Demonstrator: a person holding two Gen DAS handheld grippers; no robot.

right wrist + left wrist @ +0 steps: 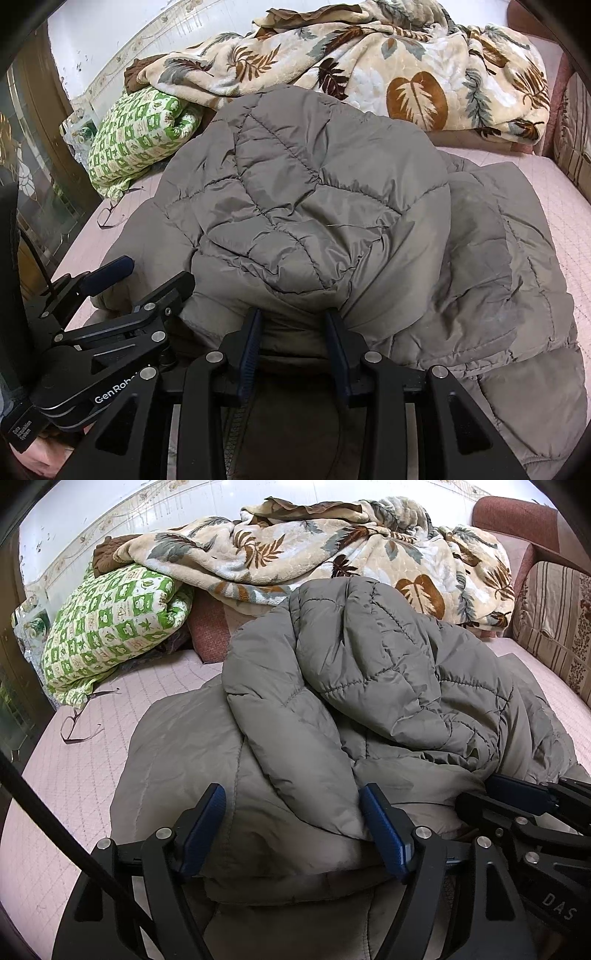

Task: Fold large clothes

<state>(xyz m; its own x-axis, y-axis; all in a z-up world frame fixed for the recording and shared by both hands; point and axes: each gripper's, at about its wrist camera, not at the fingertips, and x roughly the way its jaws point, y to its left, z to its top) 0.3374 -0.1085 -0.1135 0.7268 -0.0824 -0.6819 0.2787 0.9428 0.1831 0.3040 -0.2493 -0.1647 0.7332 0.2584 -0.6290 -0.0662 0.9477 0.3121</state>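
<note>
Fingers of our left gripper (293, 827) stand spread wide in the left wrist view, a thick roll of the grey padded jacket's (369, 686) near edge bulging between the blue pads, though we cannot tell whether they press it; the jacket lies heaped on the pink bed (74, 775), one part thrown over the rest. From the right wrist view, our right gripper (293, 332) has its fingers drawn closer, pinching a fold of the jacket (314, 199) at the near edge. We judge one rough fold made, with smoothing and further folds left.
</note>
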